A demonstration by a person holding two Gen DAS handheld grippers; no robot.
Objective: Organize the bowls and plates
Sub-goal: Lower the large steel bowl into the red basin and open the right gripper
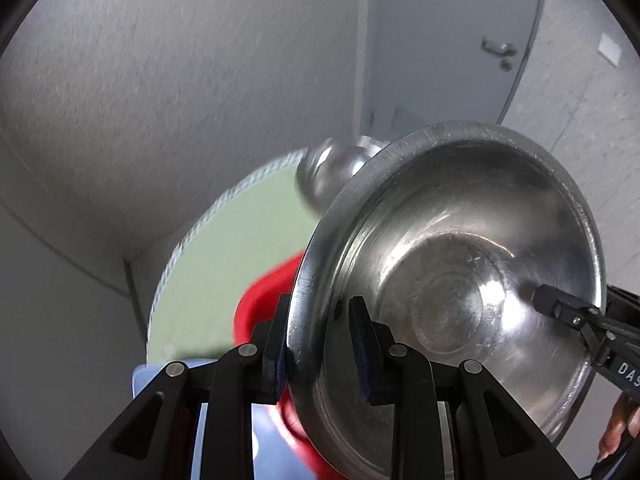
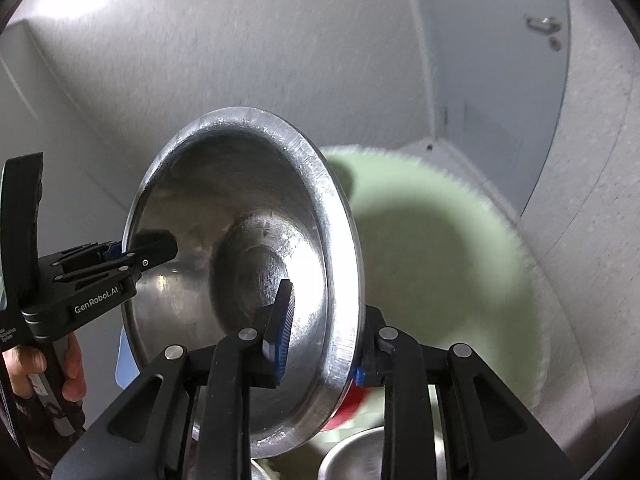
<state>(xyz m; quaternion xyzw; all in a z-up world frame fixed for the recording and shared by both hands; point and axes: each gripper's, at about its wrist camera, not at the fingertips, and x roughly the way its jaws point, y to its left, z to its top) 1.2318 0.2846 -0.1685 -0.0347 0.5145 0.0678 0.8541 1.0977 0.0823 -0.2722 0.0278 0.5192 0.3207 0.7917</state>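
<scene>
both the left tool [image 1: 320,344] and right tool [image 2: 320,336] clamp opposite rims of the tilted steel bowl [image 1: 452,280].

My left gripper [image 1: 320,344] is clamped on the near-left rim of the bowl [image 1: 460,280], one finger inside, one outside. My right gripper [image 2: 324,332] pinches the opposite rim the same way, so both hold it tilted up between them. My left hand [image 2: 44,368] wraps its handle; a bit of my right hand [image 1: 618,428] shows.
</scene>
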